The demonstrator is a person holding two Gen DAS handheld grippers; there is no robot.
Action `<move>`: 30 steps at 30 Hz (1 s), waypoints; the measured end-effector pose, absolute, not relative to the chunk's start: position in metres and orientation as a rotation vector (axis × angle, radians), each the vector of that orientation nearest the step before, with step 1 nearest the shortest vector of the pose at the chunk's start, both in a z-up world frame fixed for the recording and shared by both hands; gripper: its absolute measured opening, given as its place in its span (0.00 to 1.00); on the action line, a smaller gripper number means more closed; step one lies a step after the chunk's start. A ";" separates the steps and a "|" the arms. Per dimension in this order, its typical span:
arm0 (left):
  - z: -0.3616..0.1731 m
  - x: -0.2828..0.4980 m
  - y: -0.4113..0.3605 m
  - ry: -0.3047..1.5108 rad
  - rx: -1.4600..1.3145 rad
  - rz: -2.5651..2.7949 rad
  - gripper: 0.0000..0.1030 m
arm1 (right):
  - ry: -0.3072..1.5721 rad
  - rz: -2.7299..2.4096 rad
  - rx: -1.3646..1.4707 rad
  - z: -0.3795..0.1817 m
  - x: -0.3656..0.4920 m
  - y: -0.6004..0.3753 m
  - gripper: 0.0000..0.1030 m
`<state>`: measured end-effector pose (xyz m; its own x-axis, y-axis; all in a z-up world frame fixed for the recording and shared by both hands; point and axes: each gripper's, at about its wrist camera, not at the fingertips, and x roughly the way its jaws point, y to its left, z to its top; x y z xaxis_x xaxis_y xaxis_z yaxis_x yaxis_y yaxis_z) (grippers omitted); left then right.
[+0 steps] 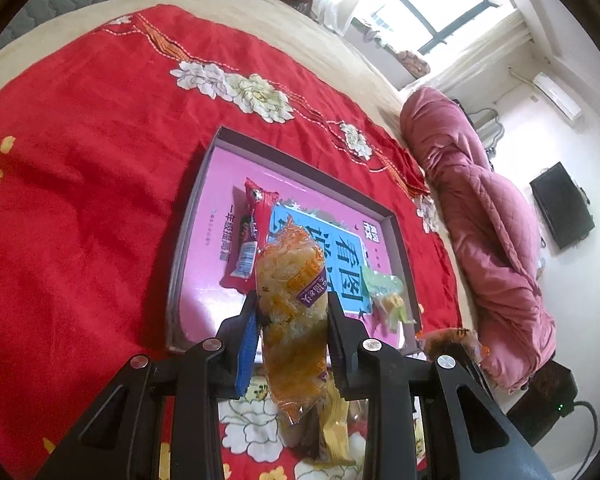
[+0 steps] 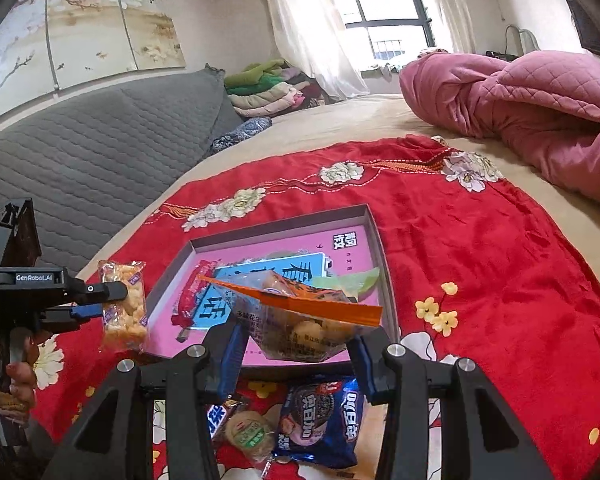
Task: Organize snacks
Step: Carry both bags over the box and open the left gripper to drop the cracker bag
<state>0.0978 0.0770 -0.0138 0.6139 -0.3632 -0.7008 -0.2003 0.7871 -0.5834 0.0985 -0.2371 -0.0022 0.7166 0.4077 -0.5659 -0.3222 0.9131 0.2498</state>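
A shallow pink box (image 1: 204, 200) (image 2: 370, 240) lies on the red cloth. In it are a red snack stick (image 1: 254, 220) (image 2: 190, 296) and a green packet (image 1: 384, 292) (image 2: 352, 280). My left gripper (image 1: 292, 312) (image 2: 112, 300) is shut on a yellow rice-cracker packet (image 1: 292, 280) (image 2: 124, 308), held above the box's near-left edge. My right gripper (image 2: 296, 348) is shut on a clear peanut packet with an orange top (image 2: 300, 320) (image 1: 452, 338), held over the box's near edge.
A blue Oreo packet (image 2: 320, 420), a round cookie packet (image 2: 248, 432) and a blue-white bar (image 2: 218, 416) lie on the red floral cloth (image 2: 480, 260) below my right gripper. A yellow packet (image 1: 334, 428) lies under my left gripper. A pink quilt (image 2: 520, 112) is heaped at the right.
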 end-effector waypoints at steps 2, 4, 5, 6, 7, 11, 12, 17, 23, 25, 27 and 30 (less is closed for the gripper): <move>-0.018 0.103 0.077 0.928 -0.689 -0.101 0.31 | 0.663 0.402 0.139 -0.004 0.100 -0.239 0.45; -0.021 0.107 0.076 0.922 -0.702 -0.106 0.31 | 0.666 0.395 0.137 -0.006 0.101 -0.239 0.45; -0.023 0.108 0.075 0.919 -0.702 -0.104 0.31 | 0.667 0.393 0.139 -0.007 0.102 -0.240 0.45; -0.024 0.110 0.075 0.918 -0.701 -0.105 0.31 | 0.669 0.389 0.139 -0.007 0.102 -0.241 0.45; -0.026 0.112 0.075 0.919 -0.702 -0.105 0.31 | 0.669 0.385 0.139 -0.008 0.103 -0.241 0.45; -0.034 0.118 0.075 0.931 -0.693 -0.086 0.31 | 0.671 0.370 0.139 -0.010 0.106 -0.242 0.45; -0.037 0.119 0.075 0.936 -0.689 -0.083 0.31 | 0.671 0.368 0.137 -0.011 0.107 -0.242 0.45; -0.045 0.121 0.076 0.947 -0.681 -0.067 0.31 | 0.684 0.364 0.101 -0.016 0.109 -0.237 0.45; -0.049 0.122 0.078 0.951 -0.681 -0.052 0.31 | 0.698 0.344 0.050 -0.023 0.113 -0.232 0.45; -0.049 0.123 0.077 0.955 -0.677 -0.051 0.31 | 0.706 0.337 0.036 -0.027 0.115 -0.231 0.45; -0.051 0.123 0.076 0.966 -0.680 -0.055 0.31 | 0.704 0.335 0.023 -0.028 0.115 -0.229 0.45; -0.054 0.124 0.076 0.974 -0.688 -0.060 0.31 | 0.700 0.333 -0.003 -0.029 0.116 -0.226 0.45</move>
